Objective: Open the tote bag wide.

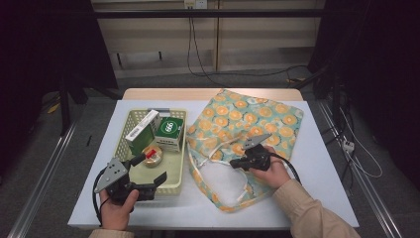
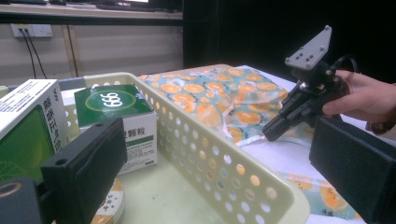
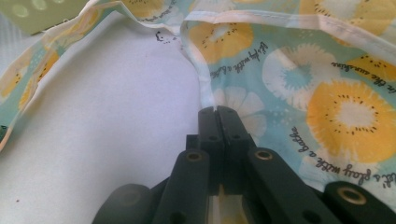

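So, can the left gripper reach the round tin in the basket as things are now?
Probably yes. The left gripper is open at the near rim of the basket, and the round tin lies just beyond, uncovered from above.

High view looked forward and down from above the table's (image 1: pixel 307 163) near edge, left gripper view sat low and close over the basket's (image 2: pixel 224 163) near rim, facing the bag (image 2: pixel 219 100), right gripper view pressed close against that bag's (image 3: pixel 327 93) edge, all three shared the bag.
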Tool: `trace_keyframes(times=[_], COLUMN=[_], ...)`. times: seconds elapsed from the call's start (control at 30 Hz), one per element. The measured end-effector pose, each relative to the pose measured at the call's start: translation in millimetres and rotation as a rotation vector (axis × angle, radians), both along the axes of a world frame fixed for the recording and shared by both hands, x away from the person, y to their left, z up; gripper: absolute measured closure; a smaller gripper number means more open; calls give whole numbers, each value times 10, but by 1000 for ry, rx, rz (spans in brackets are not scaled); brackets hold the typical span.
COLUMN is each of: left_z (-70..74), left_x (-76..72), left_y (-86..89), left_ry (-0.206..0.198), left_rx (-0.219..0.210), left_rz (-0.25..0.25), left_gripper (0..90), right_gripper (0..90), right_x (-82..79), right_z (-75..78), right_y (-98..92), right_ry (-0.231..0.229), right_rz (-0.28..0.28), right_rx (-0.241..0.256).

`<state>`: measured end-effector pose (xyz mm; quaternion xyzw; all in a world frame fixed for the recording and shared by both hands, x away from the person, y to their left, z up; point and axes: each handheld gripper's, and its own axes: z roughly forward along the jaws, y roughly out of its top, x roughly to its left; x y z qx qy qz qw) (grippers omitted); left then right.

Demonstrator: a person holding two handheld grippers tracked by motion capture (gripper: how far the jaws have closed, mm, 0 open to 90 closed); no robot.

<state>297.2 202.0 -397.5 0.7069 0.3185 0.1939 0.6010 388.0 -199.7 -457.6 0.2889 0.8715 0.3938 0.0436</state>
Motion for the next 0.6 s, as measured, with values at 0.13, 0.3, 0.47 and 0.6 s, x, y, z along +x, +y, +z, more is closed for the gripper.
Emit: trace_keyframes(times=[0.13,0.3,0.47,0.6], left_z=[0,5,3,6], left_x=[6,3,5,5], left_y=[2,2,-14,-10], left_ry=[-1,-1,0,-4], left_rx=[3,3,8,7], left_rz=[-2,2,-4,-3], left_gripper=[41,41,41,41], right_gripper=[900,898,893,874], right_x=[-10,3,20,22], right_z=[22,72,115,114], right_y=[6,-24,-82,-90], right_ry=[26,33,34,41], right_rz=[18,10,-13,-17], right_rx=[25,52,79,90])
